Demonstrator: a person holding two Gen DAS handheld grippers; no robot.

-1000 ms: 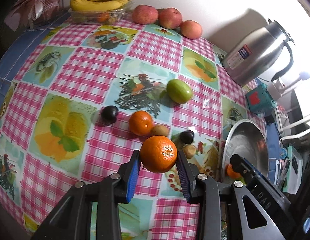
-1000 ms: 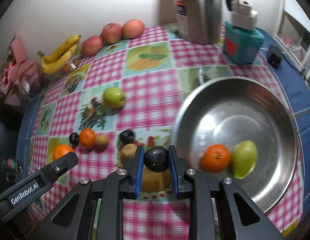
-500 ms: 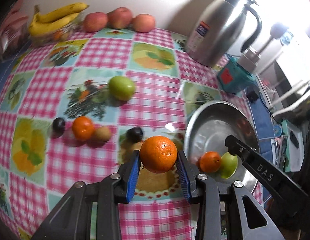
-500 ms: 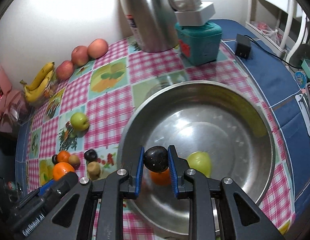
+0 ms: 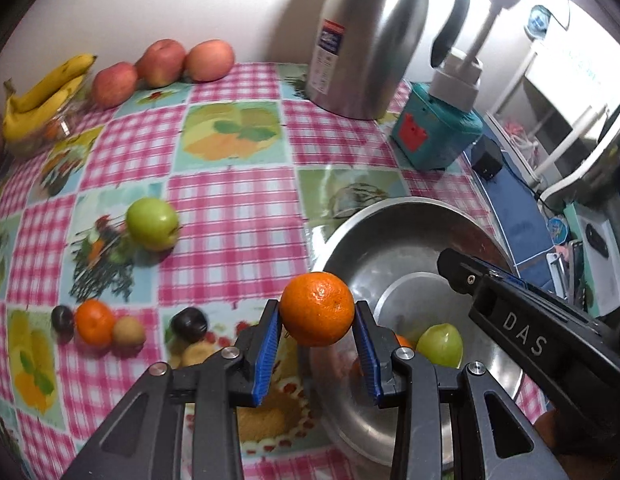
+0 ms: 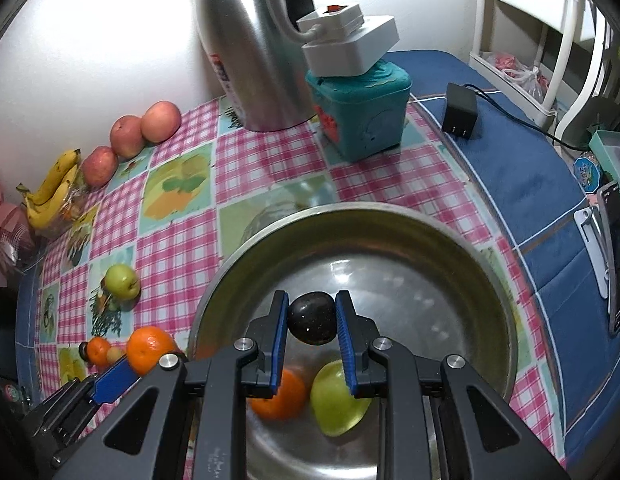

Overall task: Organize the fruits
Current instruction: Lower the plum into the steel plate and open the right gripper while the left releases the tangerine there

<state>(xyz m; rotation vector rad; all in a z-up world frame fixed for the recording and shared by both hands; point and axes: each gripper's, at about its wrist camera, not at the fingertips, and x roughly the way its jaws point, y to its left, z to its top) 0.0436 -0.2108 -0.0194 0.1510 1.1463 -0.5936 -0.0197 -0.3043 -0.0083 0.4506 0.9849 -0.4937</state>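
Pinching a light, firm-skinned mandarin [image 5: 317,309] across its middle at the steel bowl's [image 5: 410,216] near-left rim, the left gripper [image 5: 317,350] matches the right gripper [image 6: 312,344], clamped on a smooth, slippery dark plum [image 6: 312,318] above the bowl's centre.

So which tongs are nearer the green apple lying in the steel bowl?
Right. The right tongs hang over the green apple inside the steel bowl; the left tongs are at the bowl's rim.
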